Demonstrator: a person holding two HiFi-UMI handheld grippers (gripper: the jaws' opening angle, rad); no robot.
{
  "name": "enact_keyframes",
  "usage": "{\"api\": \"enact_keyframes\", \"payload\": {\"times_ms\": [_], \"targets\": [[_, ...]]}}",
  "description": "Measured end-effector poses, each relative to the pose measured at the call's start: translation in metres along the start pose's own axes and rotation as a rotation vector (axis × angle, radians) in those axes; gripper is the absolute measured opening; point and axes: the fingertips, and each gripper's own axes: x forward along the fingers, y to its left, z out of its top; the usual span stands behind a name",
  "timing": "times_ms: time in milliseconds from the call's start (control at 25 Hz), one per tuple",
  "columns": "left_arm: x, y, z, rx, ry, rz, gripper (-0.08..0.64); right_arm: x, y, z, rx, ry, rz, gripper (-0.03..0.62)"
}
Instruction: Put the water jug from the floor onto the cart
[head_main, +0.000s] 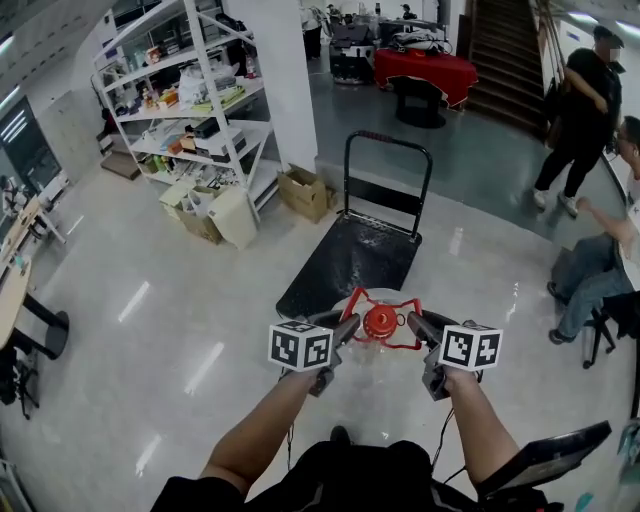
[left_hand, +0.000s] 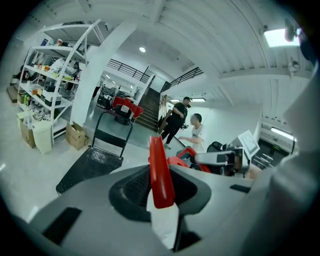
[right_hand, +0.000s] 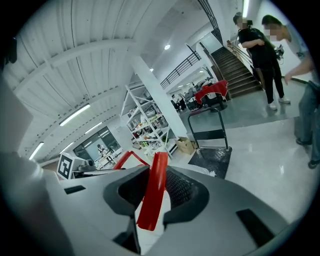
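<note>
One jug (head_main: 381, 352), lower centre, hangs by its handle (head_main: 352, 298), left tongs (head_main: 345, 328) and right tongs (head_main: 418, 326) both clamped on it. One cart (head_main: 350, 255) lies just beyond, mid-frame. One standing person (head_main: 580, 110) and one seated person (head_main: 598, 265) are at right.

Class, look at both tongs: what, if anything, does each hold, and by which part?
Both hold the water jug by its red handle: the left tongs are shut on the handle's left side, the right tongs on its right side.
</note>
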Motion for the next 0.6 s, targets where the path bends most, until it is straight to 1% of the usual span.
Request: {"api": "enact_keyframes", "payload": {"times_ms": [120, 240, 440, 600], "targets": [[0.015, 0.032, 0.023, 0.002, 0.001, 0.008, 0.072, 0.037, -0.008, 0.020, 0.003, 0.006, -0.001, 0.098], [0.032, 0.063, 0.044, -0.006, -0.007, 0.015, 0.072, 0.075, -0.017, 0.041, -0.014, 0.021, 0.004, 0.098], [0.065, 0.121, 0.082, -0.019, -0.017, 0.048, 0.072, 0.144, -0.040, 0.077, -0.003, 0.038, 0.050, 0.098], [0.097, 0.161, 0.107, -0.060, -0.020, 0.096, 0.072, 0.194, -0.062, 0.109, -0.032, 0.077, 0.090, 0.098]]}}
